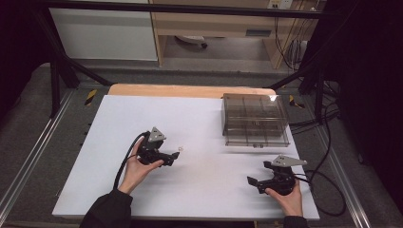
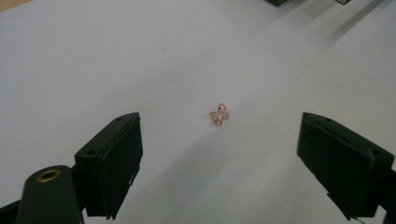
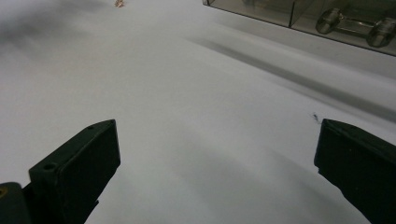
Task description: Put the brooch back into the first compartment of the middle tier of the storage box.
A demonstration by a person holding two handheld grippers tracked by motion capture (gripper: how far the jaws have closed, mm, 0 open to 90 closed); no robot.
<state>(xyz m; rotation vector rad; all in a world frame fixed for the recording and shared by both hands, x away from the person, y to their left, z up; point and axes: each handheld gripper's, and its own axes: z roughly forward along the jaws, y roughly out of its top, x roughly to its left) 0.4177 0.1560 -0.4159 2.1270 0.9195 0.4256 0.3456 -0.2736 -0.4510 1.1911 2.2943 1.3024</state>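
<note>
A tiny sparkling bow-shaped charm (image 2: 220, 114) lies on the white table sheet (image 1: 199, 190); in the high view the charm (image 1: 180, 148) sits just right of my left gripper (image 1: 172, 157). That left gripper (image 2: 219, 158) is open, jaws wide apart, with the charm a short way ahead between them, untouched. My right gripper (image 1: 253, 183) rests near the front right of the sheet, held by a hand. It is open (image 3: 215, 168) with nothing between its jaws. The charm (image 3: 119, 3) appears far off at the top of the right gripper view.
A smoky transparent compartment box (image 1: 255, 118) with a closed lid and a metal latch (image 3: 355, 23) stands at the back right of the sheet. Cables (image 1: 328, 180) trail off the right side. A bare wooden strip (image 1: 190, 90) runs along the table's far edge.
</note>
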